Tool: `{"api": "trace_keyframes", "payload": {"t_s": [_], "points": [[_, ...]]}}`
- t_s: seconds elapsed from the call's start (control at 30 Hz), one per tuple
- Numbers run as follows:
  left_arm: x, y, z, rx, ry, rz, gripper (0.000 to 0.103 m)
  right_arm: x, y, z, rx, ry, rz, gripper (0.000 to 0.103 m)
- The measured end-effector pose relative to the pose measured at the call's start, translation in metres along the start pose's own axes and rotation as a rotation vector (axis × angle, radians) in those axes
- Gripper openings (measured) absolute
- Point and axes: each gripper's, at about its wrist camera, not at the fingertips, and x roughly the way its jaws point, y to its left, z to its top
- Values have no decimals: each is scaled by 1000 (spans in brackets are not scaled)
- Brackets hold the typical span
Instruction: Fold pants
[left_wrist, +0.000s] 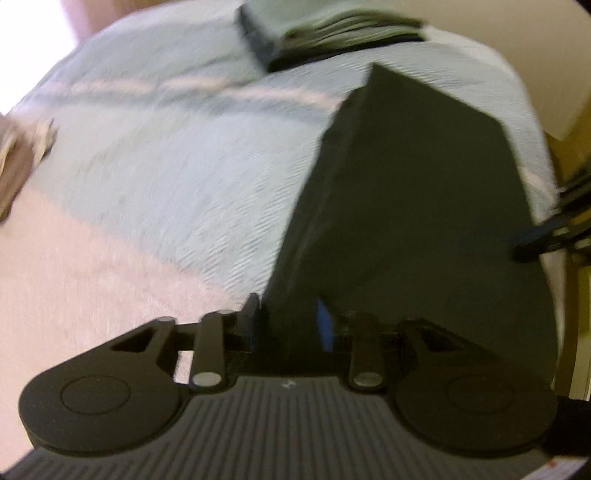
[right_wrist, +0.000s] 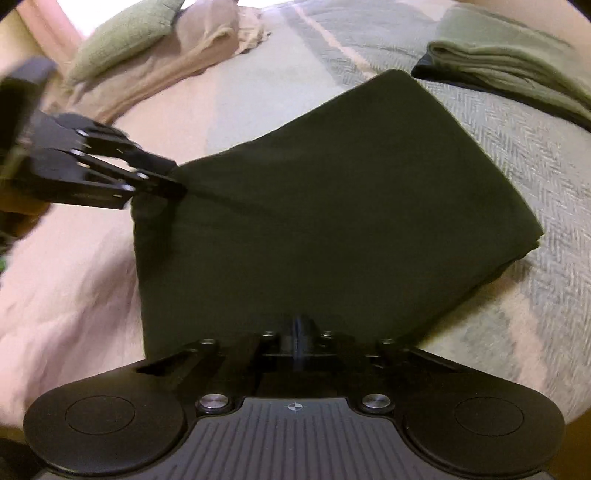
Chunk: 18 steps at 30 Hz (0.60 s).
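Dark pants held by both grippers over the bed, in the middle of a fold

The pants (right_wrist: 332, 206) are seen as a dark, already doubled panel; its far part lies on the striped bedcover (right_wrist: 517, 155), and its near edge is lifted. The left gripper (right_wrist: 173, 181) is clamped on the left corner, where the cloth is pulled to a point between its jaws. The right gripper (right_wrist: 297, 332) has its jaws together on the near edge of the cloth. For a good fold, both held points should be kept level and the edge stretched lightly, then carried to the far edge, so that the corners meet and no wrinkle is trapped. A folded green stack (right_wrist: 509, 70) lies just beyond, on the far right, and should not be disturbed; loose beige clothes (right_wrist: 207, 40) are at the far left.
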Motion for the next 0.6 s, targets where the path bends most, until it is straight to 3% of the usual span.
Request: {"api": "trace_keyframes", "payload": {"t_s": [0.1, 0.13, 0.17, 0.23, 0.33, 0.47, 0.53, 0.6], "points": [[8, 3, 6, -77, 46, 34, 32, -24, -24, 16, -12, 14, 37, 2], [10, 2, 8, -99, 54, 46, 32, -35, -28, 24, -18, -15, 32, 14], [12, 1, 11, -128, 64, 60, 32, -47, -38, 36, -33, -56, 39, 34], [20, 0, 17, -159, 77, 85, 32, -56, -58, 57, -49, -115, 44, 53], [33, -3, 23, -190, 94, 123, 32, -36, -90, 86, -57, -97, 73, 54], [23, -1, 23, -264, 89, 156, 35, 16, -136, 107, -66, 59, 77, 59], [9, 1, 20, -303, 73, 168, 34, 19, -153, 114, 4, 103, 147, 59], [-11, 2, 13, -363, 51, 171, 32, 8, -147, 119, -23, 109, 135, 59]]}}
